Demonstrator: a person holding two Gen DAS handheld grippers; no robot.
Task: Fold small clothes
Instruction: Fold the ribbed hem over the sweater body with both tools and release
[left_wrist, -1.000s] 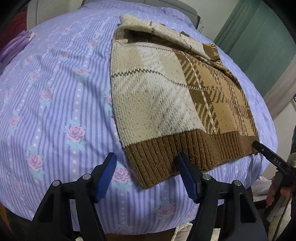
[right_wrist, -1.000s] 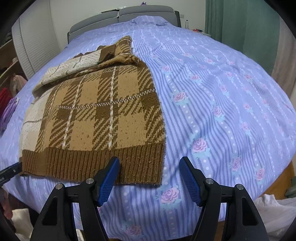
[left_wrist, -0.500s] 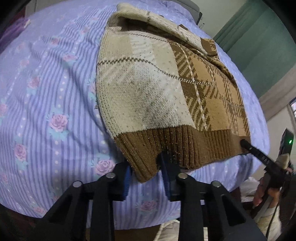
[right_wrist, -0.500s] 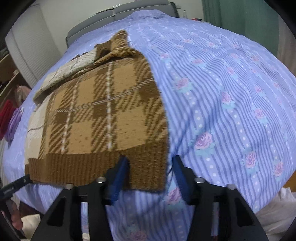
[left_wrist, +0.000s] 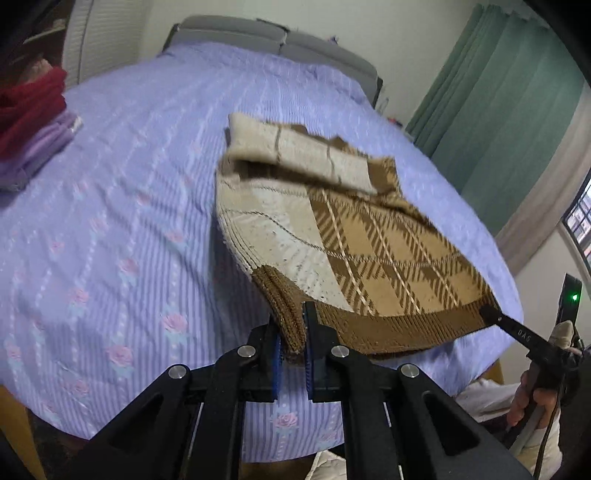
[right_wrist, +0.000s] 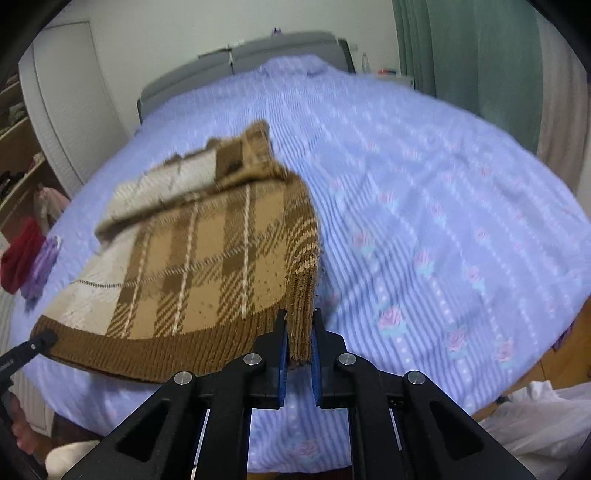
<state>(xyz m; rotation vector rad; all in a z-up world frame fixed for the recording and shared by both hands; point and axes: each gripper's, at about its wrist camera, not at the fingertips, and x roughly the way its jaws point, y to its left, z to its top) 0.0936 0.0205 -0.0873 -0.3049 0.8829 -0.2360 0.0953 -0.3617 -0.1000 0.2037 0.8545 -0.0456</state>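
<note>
A brown, tan and cream plaid knit sweater (left_wrist: 351, 236) lies on the bed, its sleeves folded across its far end. My left gripper (left_wrist: 293, 339) is shut on the left corner of its brown ribbed hem. My right gripper (right_wrist: 299, 343) is shut on the right corner of the same hem (right_wrist: 177, 354). Both corners are lifted off the bed and the hem hangs stretched between them. The right gripper's tip shows in the left wrist view (left_wrist: 491, 314) and the left gripper's tip shows in the right wrist view (right_wrist: 44, 338).
The bed has a purple striped sheet with pink roses (left_wrist: 110, 229) and a grey headboard (left_wrist: 266, 37). A stack of red and purple folded clothes (left_wrist: 33, 122) sits at the bed's left edge. Green curtains (left_wrist: 498, 122) hang at the right.
Both grippers closed on the hem corners and lifted them up off the bed. The near end of the sweater rose with them.
</note>
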